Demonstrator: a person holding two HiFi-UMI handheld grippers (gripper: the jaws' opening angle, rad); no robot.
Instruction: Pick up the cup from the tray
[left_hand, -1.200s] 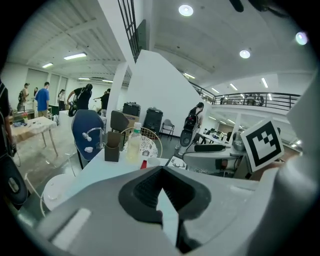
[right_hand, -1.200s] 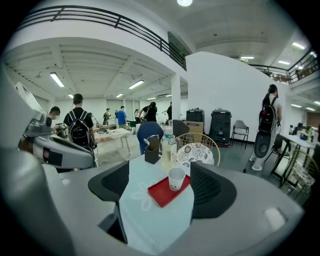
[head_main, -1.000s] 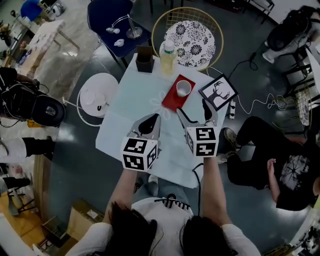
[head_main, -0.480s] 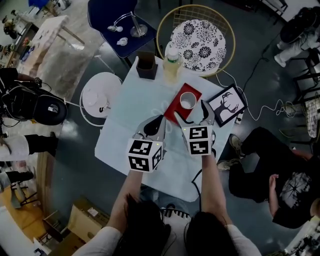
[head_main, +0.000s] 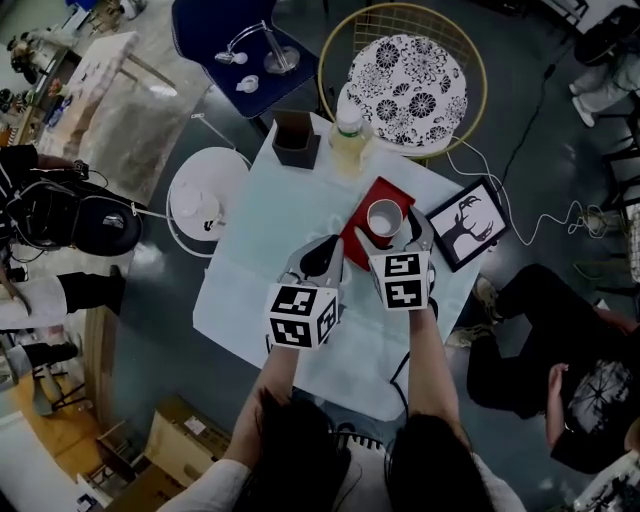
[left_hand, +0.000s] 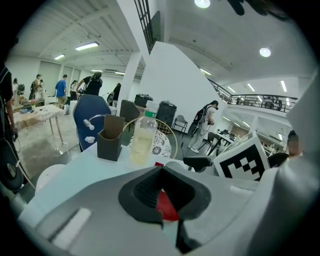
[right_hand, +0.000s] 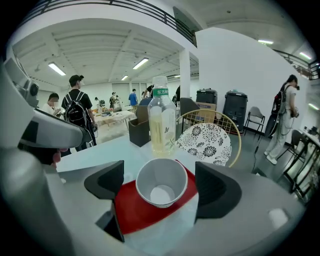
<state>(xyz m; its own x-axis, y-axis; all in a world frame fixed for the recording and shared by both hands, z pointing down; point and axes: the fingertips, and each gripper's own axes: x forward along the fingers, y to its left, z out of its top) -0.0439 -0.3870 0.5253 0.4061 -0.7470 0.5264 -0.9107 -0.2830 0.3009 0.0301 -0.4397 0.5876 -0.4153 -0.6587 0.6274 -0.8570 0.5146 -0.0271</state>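
Note:
A white paper cup (head_main: 385, 217) (right_hand: 161, 182) stands upright on a red tray (head_main: 363, 240) (right_hand: 140, 210) at the right of the pale table (head_main: 265, 215). My right gripper (head_main: 393, 233) (right_hand: 161, 186) is open, and its jaws have just been opening wider. The cup stands between the dark pads (right_hand: 216, 189) with a gap on each side, untouched. My left gripper (head_main: 322, 250) (left_hand: 169, 222) hovers just left of the tray's near corner, its jaws shut on nothing. A bit of the red tray (left_hand: 165, 205) shows through the hollow between its pads.
Behind the tray stand a bottle of yellowish drink (head_main: 349, 135) (right_hand: 161, 122) and a dark box holder (head_main: 296, 140) (left_hand: 111, 140). A framed deer picture (head_main: 467, 222) lies at the table's right edge. A floral round chair (head_main: 412, 80) stands beyond, and a seated person (head_main: 560, 350) is at the right.
Both grippers have moved forward and down toward the tray. The right gripper's jaws now reach either side of the cup; the left stopped beside the tray's near corner.

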